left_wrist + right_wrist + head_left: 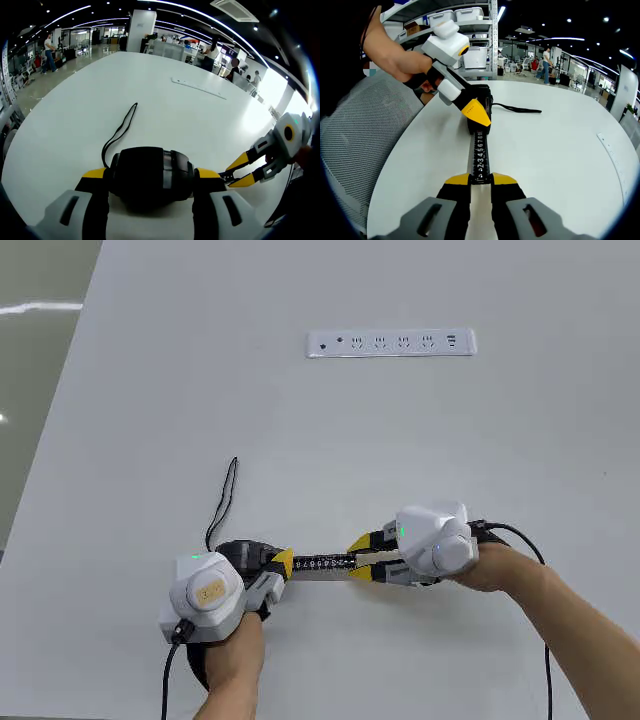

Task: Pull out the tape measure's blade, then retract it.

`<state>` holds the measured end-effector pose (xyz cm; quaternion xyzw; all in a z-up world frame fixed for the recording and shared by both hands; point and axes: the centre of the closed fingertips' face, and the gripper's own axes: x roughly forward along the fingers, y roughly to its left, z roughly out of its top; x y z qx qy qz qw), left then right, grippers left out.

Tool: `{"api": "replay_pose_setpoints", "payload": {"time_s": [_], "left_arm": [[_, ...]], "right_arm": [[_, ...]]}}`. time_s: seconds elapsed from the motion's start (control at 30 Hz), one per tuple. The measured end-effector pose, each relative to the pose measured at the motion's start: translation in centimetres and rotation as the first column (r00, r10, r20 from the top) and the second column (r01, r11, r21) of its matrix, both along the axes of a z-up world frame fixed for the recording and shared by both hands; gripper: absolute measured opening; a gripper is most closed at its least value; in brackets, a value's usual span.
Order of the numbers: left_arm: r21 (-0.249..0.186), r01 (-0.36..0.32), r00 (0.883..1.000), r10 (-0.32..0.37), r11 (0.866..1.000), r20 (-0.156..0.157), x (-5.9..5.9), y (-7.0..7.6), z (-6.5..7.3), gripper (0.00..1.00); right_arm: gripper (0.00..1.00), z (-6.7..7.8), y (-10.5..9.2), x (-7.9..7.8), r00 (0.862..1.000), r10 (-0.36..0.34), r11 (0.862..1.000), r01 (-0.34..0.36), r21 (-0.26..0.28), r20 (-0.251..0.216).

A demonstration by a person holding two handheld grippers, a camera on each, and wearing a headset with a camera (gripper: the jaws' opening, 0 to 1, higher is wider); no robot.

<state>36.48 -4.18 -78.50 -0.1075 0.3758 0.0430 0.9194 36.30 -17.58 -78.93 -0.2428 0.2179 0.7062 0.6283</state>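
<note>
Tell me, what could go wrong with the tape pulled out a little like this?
1. The right tool pinches only the thin blade. If that grip slips, the blade could snap back into the case.
2. The left tool squeezes the rounded case from just two sides. A harder pull might twist the case or tug it loose.
</note>
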Motion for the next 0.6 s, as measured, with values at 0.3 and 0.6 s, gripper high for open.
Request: {"api": "replay_pose_setpoints", "payload": {"time_s": [0.3, 0.6], "left_arm": [[-0.002, 0.002, 1.0, -0.002, 1.0, 0.0, -0.02, 0.0, 0.04, 0.66], [-0.008, -0.002, 1.0, 0.002, 1.0, 0.002, -0.02, 0.03, 0.06, 0.66]], "right_arm": [[0.13, 0.0, 0.44, -0.1, 1.0, 0.003, 1.0, -0.003, 0.003, -0.002], [0.13, 0.01, 0.9, -0.06, 1.0, 0.005, 1.0, -0.005, 0.006, -0.001]]}}
